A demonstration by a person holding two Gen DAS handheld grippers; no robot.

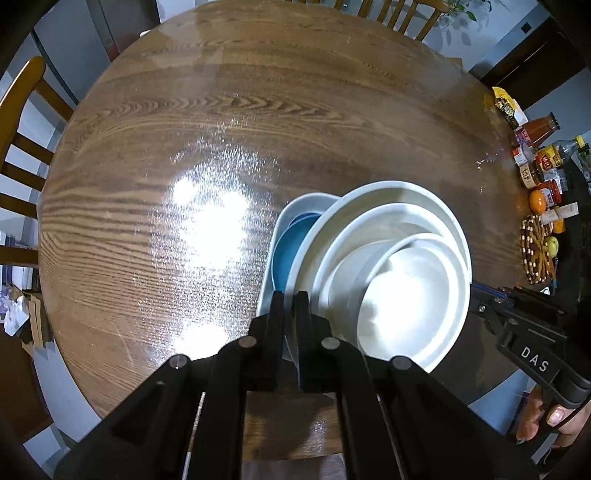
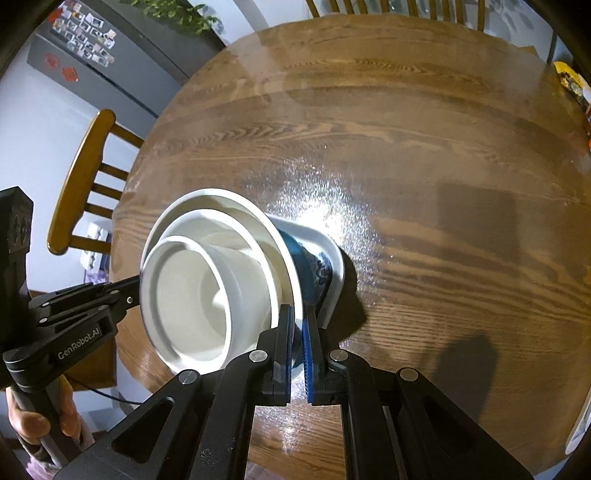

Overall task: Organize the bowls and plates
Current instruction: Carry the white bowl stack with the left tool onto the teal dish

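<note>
A stack of dishes is held tilted over the round wooden table. It has nested white bowls, a blue bowl under them, and a white rectangular dish at the bottom. My left gripper is shut on the near rim of the stack. In the right wrist view the white bowls, the blue patterned bowl and the white dish show. My right gripper is shut on the rim of the stack from the other side. Each gripper shows in the other's view.
Sauce bottles, jars and fruit crowd the table's right edge beside a woven trivet. Wooden chairs stand at the left and far side. A dark fridge stands behind the table.
</note>
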